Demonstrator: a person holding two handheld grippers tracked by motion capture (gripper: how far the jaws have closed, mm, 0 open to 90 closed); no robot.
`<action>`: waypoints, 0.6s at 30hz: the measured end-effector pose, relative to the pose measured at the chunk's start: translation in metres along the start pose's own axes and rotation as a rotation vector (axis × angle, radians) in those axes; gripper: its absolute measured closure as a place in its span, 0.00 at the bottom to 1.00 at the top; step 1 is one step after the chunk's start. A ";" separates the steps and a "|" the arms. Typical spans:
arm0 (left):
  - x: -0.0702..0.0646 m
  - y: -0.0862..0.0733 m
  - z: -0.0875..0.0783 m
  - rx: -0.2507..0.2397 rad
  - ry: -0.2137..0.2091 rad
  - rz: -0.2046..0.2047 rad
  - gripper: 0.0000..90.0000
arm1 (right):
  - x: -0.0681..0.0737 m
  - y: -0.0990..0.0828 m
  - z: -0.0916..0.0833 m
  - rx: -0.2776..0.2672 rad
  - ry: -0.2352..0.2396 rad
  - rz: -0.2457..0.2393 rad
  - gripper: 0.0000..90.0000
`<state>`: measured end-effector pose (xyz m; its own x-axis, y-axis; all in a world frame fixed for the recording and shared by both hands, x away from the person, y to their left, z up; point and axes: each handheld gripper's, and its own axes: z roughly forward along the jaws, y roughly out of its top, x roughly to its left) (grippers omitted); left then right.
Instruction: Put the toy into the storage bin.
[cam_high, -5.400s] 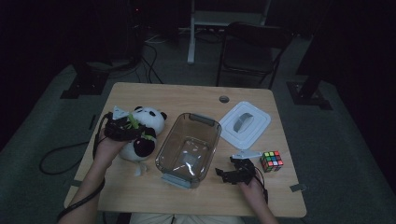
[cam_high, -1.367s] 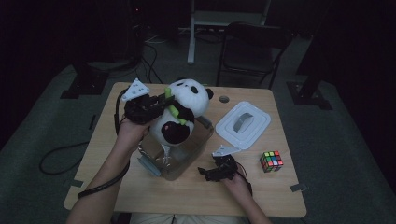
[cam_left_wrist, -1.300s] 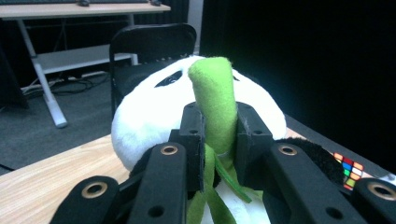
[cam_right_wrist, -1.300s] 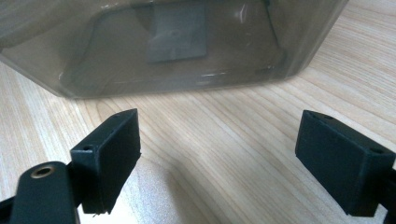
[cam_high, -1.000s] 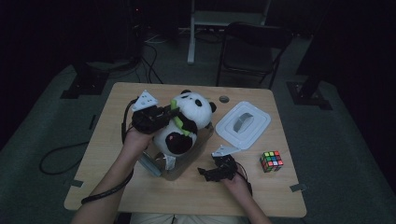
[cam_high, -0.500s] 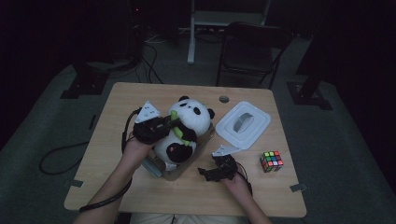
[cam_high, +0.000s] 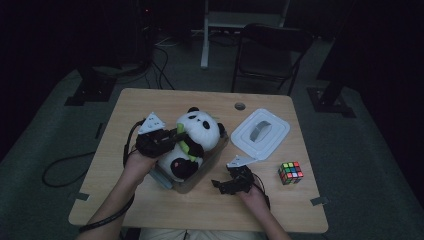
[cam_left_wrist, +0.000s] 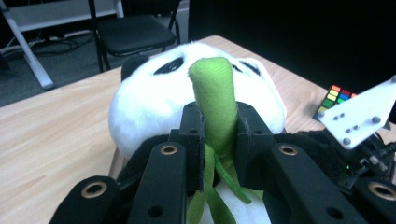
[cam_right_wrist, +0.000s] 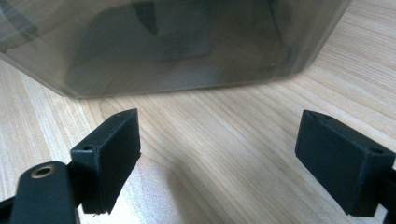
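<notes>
We find the left gripper (cam_high: 176, 136) pinching the green bamboo stalk (cam_left_wrist: 215, 100) of the plush panda (cam_high: 192, 142), which sits partly inside the clear container (cam_high: 216, 159) at mid-table. The right gripper (cam_high: 220, 184) rests just near of the container with its jaws spread and nothing between them. The white lid (cam_high: 261, 133) and colour cube (cam_high: 291, 172) lie to the right.

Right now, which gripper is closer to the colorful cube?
The right gripper. It rests on the table beside the clear container, apart from the colorful cube further to its right. The left gripper is across the container, clamped on the panda's green stalk.
</notes>
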<state>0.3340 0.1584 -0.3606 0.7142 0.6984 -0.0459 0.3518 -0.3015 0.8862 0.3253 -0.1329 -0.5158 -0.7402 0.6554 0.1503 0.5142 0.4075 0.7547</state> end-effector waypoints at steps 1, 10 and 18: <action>0.000 -0.002 0.000 0.002 -0.004 -0.005 0.85 | 0.000 0.000 0.000 0.000 -0.001 -0.001 0.15; 0.000 -0.018 0.006 0.049 -0.049 -0.012 0.84 | -0.002 0.002 -0.005 -0.013 -0.009 0.006 0.15; 0.001 -0.025 0.008 0.080 -0.056 0.007 0.84 | -0.003 0.004 -0.010 -0.023 -0.017 0.006 0.15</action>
<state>0.3304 0.1611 -0.3861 0.7486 0.6595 -0.0679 0.3923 -0.3581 0.8473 0.3254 -0.1400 -0.5069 -0.7291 0.6690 0.1444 0.5085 0.3883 0.7686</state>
